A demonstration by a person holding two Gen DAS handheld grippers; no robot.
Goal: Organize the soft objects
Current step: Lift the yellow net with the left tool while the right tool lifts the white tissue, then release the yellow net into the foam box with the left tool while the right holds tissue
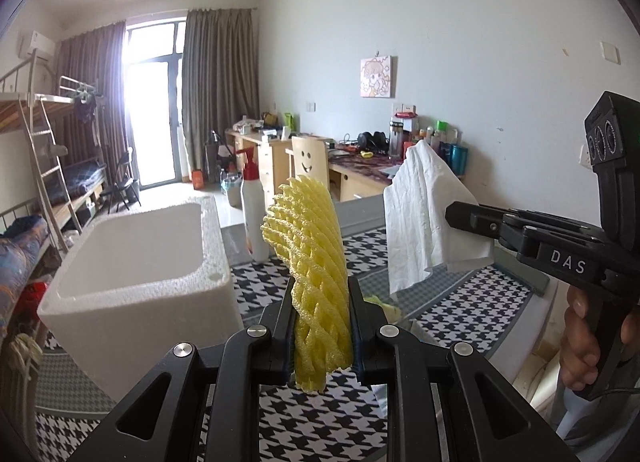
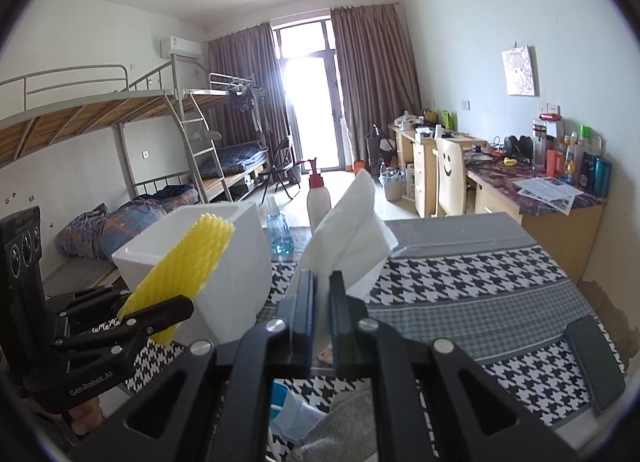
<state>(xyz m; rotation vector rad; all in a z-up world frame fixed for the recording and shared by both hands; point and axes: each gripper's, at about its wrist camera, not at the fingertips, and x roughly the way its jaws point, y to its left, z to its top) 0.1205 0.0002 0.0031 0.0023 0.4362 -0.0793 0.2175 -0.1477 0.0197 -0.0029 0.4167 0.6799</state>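
You had the left gripper clamped on the light, springy yellow foam net low down, right of the foam box, and the right gripper pinching the limp white tissue by its lower edge, both aloft.

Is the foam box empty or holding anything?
Empty as far as visible: the foam box shows bare white inside walls; its floor is hidden in both views.

One yellow foam net sleeve, one white tissue, one white styrofoam box, one white pump bottle, one clear blue-tinted bottle, and perhaps one face mask, blurred.
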